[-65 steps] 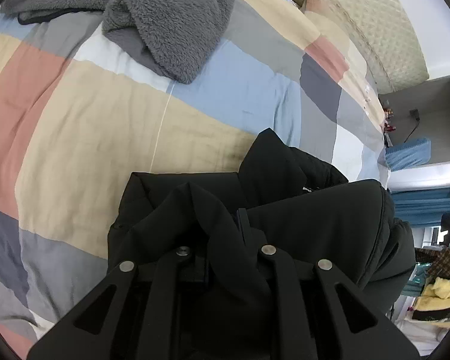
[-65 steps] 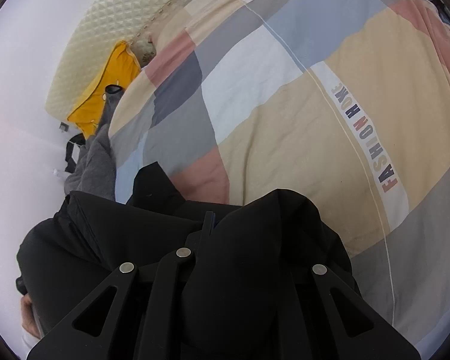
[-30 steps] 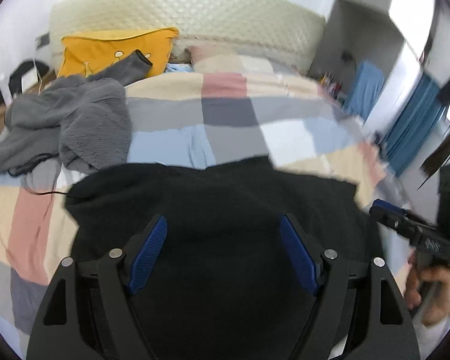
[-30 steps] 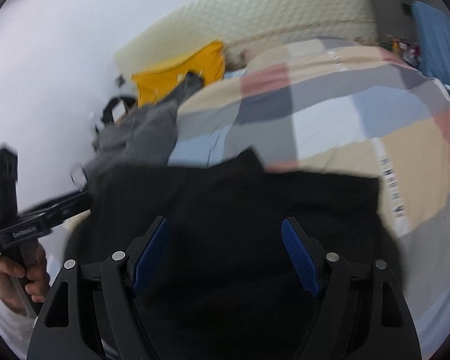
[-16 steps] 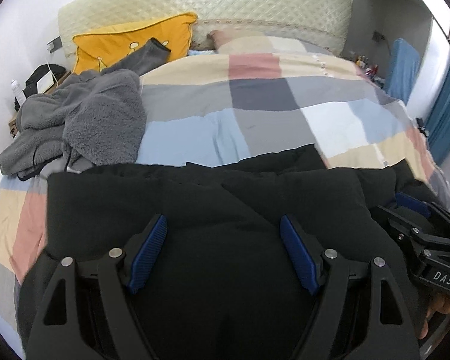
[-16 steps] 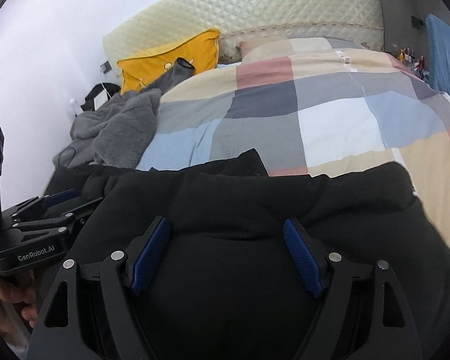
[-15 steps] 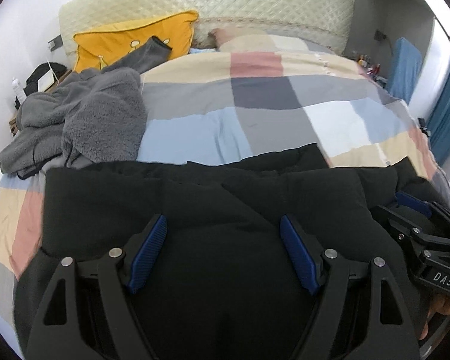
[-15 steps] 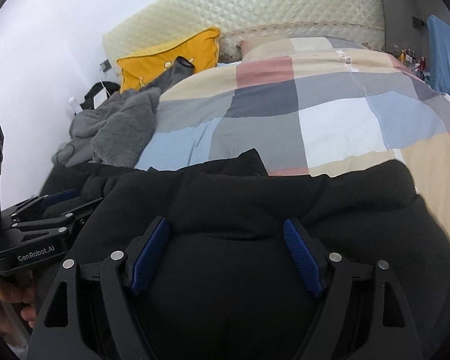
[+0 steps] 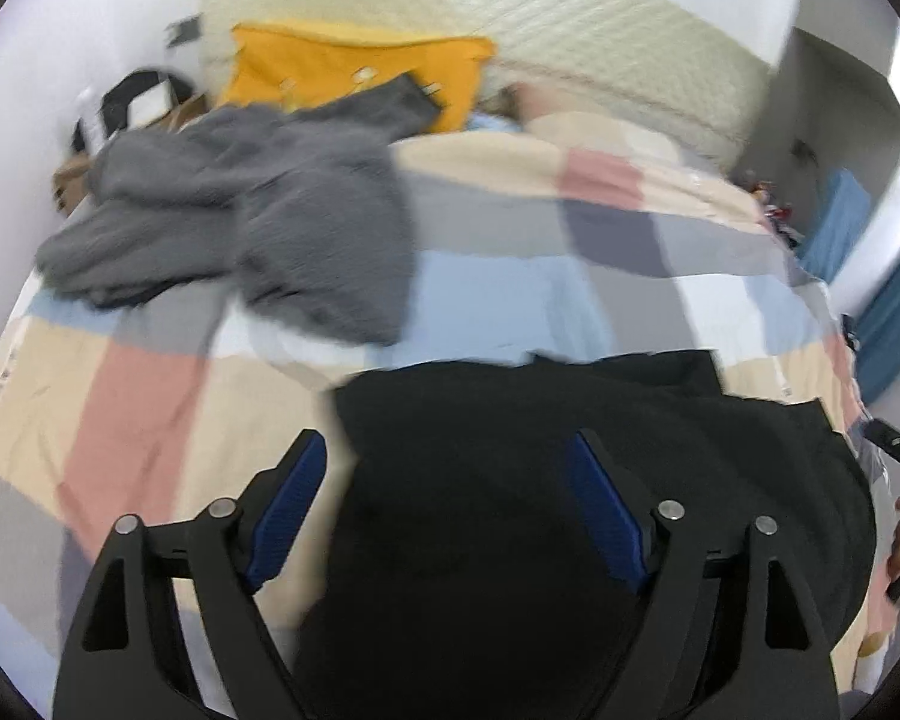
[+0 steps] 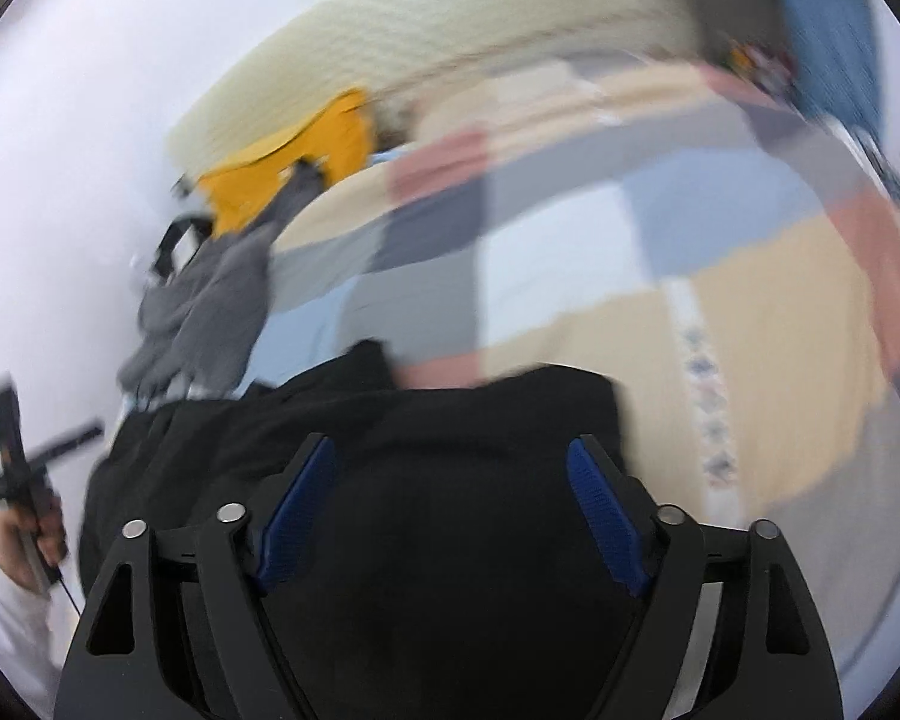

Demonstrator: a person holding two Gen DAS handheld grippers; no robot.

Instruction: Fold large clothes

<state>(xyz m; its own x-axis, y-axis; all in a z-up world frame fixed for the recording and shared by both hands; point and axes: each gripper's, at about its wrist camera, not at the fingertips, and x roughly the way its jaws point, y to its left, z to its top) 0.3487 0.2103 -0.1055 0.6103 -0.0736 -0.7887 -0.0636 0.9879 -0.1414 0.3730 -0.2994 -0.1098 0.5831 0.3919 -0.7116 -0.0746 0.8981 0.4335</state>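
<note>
Jacket (image 9: 570,510) is now released and lies bundled, lower centre. Left gripper (image 9: 450,504) and right gripper (image 10: 450,498) are spread wide, empty, both views blurred. Fold judged laid; regrasp or smoothing is next.

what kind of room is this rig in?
Most likely a home bedroom: a bed with a checked duvet, a quilted headboard and a yellow pillow. A black garment lies on it.

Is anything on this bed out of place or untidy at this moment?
Yes. A fluffy grey garment lies crumpled in a heap near the orange pillow, one sleeve draped over it. The black padded jacket sits bunched on the checked quilt, not flat. Both the left gripper and right gripper are open.
</note>
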